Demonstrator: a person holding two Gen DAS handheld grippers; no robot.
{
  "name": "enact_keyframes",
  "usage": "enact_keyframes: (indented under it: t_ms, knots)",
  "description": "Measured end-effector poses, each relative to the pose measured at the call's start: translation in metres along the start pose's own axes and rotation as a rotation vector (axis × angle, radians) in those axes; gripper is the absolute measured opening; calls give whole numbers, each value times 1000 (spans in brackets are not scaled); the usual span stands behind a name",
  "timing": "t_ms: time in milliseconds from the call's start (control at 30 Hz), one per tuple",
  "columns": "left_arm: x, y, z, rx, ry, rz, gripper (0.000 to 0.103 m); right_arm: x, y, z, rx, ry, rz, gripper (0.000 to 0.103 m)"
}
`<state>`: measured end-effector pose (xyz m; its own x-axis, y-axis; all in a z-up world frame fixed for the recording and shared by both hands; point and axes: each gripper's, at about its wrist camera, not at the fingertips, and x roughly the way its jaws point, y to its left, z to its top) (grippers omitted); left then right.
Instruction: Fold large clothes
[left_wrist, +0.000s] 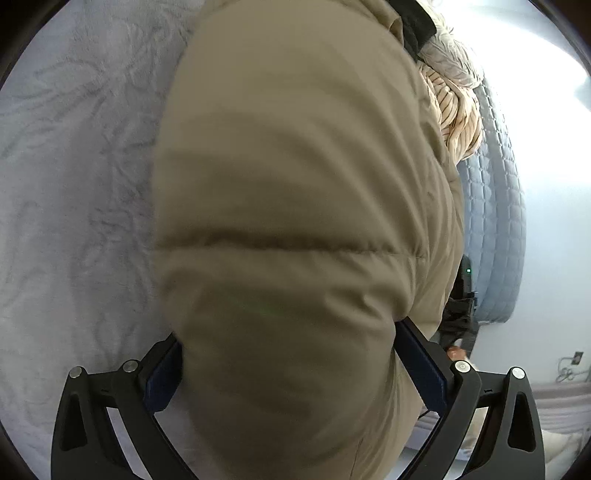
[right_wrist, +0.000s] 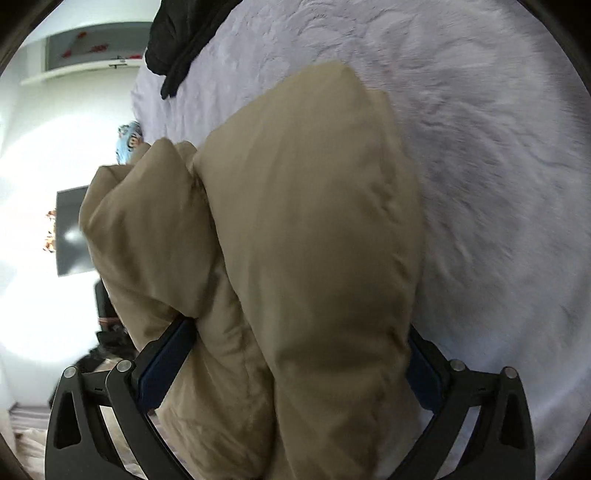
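Note:
A puffy tan quilted jacket fills the middle of the left wrist view, bulging between the fingers of my left gripper, which is shut on its padded fabric. In the right wrist view the same tan jacket hangs in thick folds over a pale lilac fleece bedspread. My right gripper is shut on a bunched part of it, with both blue pads pressed into the fabric. The fingertips of both grippers are hidden by the jacket.
The lilac bedspread lies to the left. A cream knit garment and a blue quilted mattress edge are at the right. A black garment lies at the far end of the bed. A dark screen hangs on the white wall.

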<state>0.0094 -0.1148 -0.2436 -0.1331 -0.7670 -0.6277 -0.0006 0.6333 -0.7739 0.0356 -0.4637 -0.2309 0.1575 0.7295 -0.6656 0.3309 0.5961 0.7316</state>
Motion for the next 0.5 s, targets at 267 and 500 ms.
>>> enact_keyframes:
  t_ms: [267, 500]
  knots:
    - [-17, -28, -10, 49, -74, -26, 75, -14, -1, -11, 88, -12, 122, 54]
    - [-73, -50, 4, 125, -133, -100, 74, -9, 61, -20, -1, -88, 179, 52]
